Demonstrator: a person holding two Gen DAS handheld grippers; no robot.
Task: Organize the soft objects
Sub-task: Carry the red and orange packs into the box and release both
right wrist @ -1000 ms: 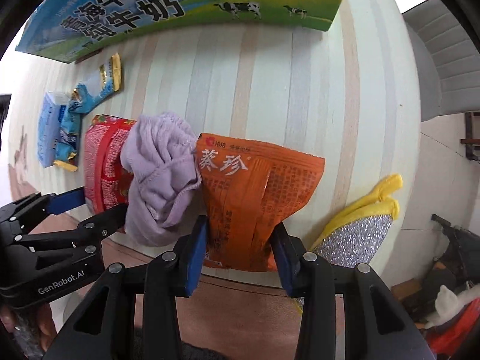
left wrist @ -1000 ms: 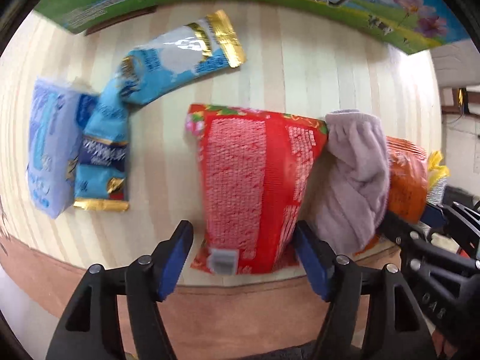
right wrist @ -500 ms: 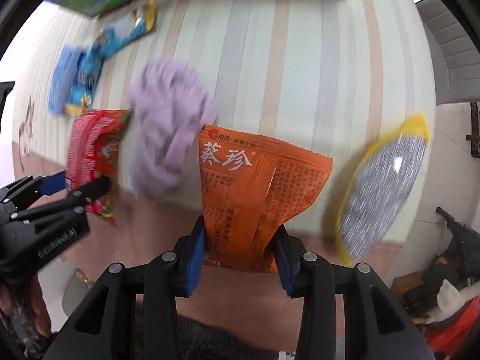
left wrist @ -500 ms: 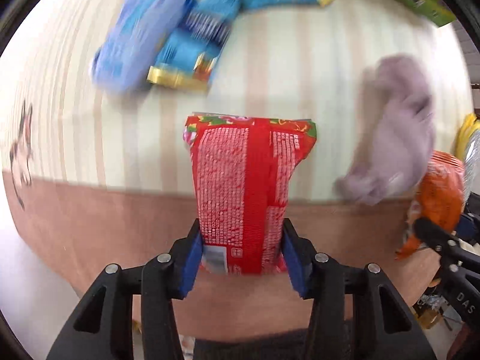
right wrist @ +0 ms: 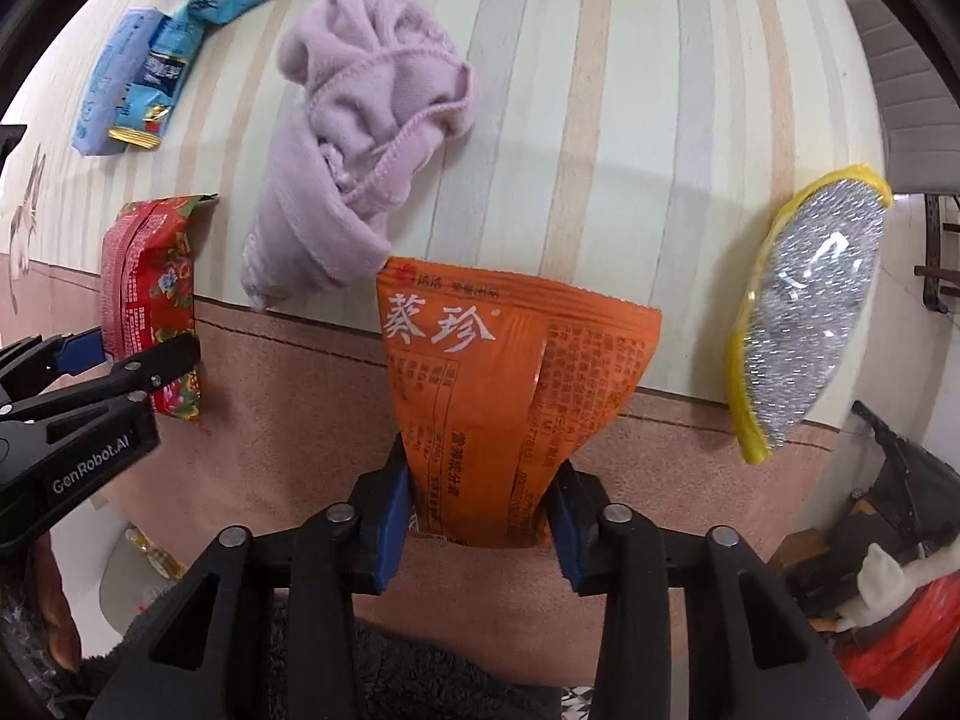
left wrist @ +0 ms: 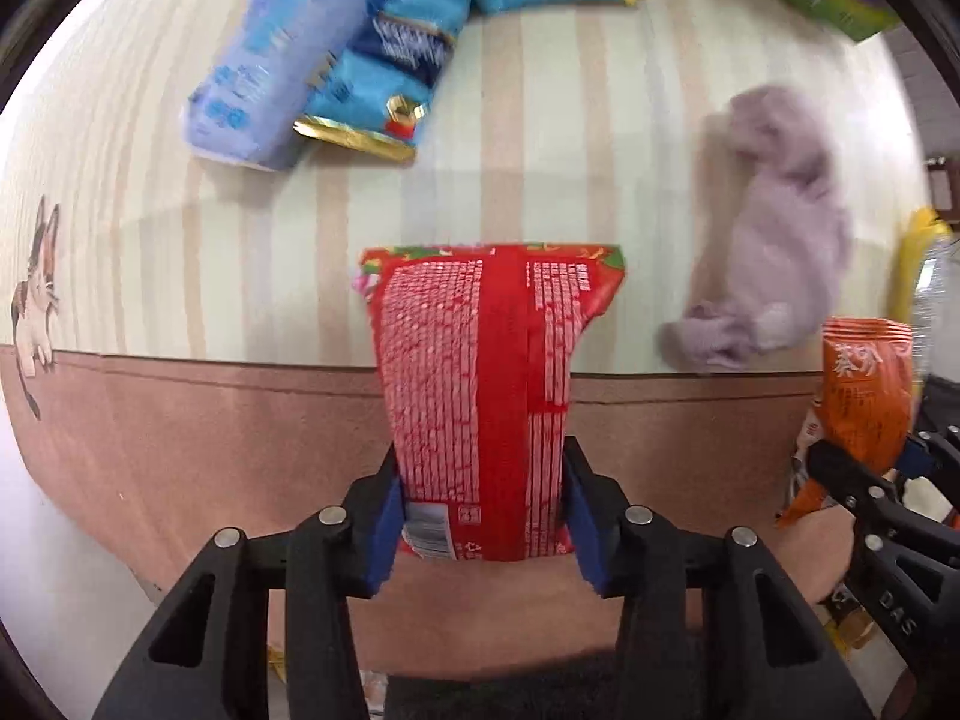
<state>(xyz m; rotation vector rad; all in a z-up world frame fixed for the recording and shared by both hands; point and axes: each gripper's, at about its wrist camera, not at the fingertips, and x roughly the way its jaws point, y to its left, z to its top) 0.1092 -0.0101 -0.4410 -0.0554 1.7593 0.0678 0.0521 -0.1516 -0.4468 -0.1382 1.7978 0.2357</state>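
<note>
Two snack packets hang above the near edge of a striped table (right wrist: 630,120), one in each handheld gripper. The left gripper (left wrist: 480,516) is clamped on the bottom seam of a red snack packet (left wrist: 480,372), its long axis running straight away from the jaws, its top edge reaching over the table's near edge. The right gripper (right wrist: 477,510) is closed likewise on the lower end of an orange snack packet (right wrist: 510,396), which also points forward along the fingers.

Between the two packets, on the table, lies a crumpled lilac cloth (right wrist: 360,138), its near end just beyond the orange packet's top corner. Farther from the cloth, toward the back left, a light-blue tissue pack (left wrist: 282,60) and blue-and-gold sachets (left wrist: 390,72) lie touching. On the cloth's other side, well apart, a silver-and-yellow scouring pad (right wrist: 810,306) overhangs the near edge.

Judging from this, the coming move is a placement: each packet leads its gripper lengthwise, and the left hand is nearer the blue group.
</note>
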